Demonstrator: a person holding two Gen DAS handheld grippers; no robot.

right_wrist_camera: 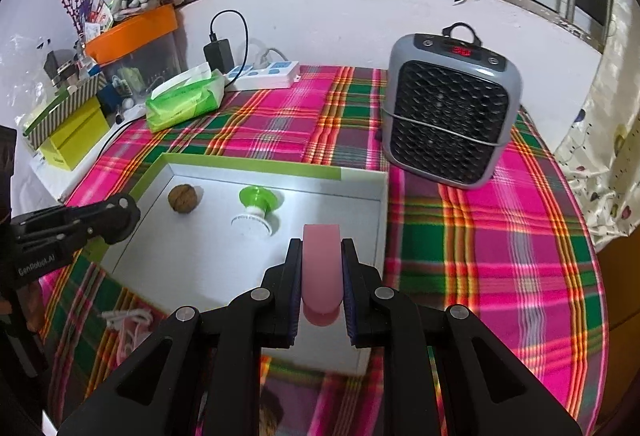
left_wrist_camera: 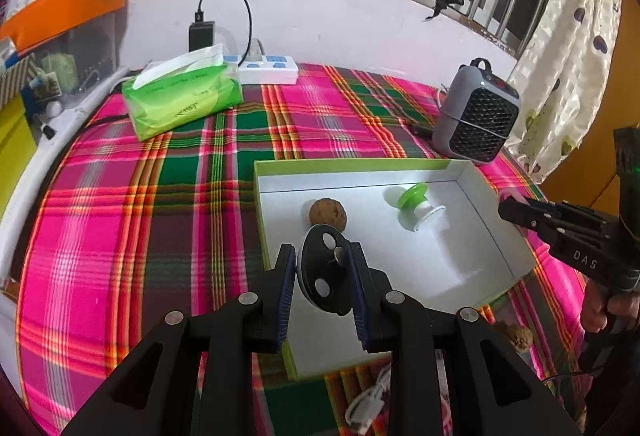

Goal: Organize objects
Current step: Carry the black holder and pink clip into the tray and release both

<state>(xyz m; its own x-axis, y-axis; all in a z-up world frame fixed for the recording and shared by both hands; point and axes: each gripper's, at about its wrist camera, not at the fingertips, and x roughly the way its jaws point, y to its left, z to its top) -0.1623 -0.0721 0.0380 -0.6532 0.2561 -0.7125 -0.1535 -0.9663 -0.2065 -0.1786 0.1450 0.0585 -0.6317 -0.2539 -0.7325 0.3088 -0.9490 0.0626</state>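
A shallow white box with a green rim (left_wrist_camera: 460,166) (right_wrist_camera: 362,178) lies on the plaid cloth. Inside it rest a brown walnut (left_wrist_camera: 328,214) (right_wrist_camera: 182,198) and a green-and-white spool-shaped piece (left_wrist_camera: 412,206) (right_wrist_camera: 256,210). My left gripper (left_wrist_camera: 322,256) is shut on a black disc with holes (left_wrist_camera: 320,276), held upright over the box's left part. My right gripper (right_wrist_camera: 321,250) is shut on a pink flat block (right_wrist_camera: 322,268) above the box's right part. Each gripper shows in the other's view, the right gripper (left_wrist_camera: 516,212) at the box's right edge, the left gripper (right_wrist_camera: 120,216) at its left edge.
A grey fan heater (left_wrist_camera: 476,114) (right_wrist_camera: 448,112) stands behind the box at the right. A green tissue pack (left_wrist_camera: 182,96) (right_wrist_camera: 184,100) and white power strip (left_wrist_camera: 268,68) lie by the wall. A second walnut (left_wrist_camera: 520,338) and a white cable (left_wrist_camera: 368,400) lie on the cloth in front of the box.
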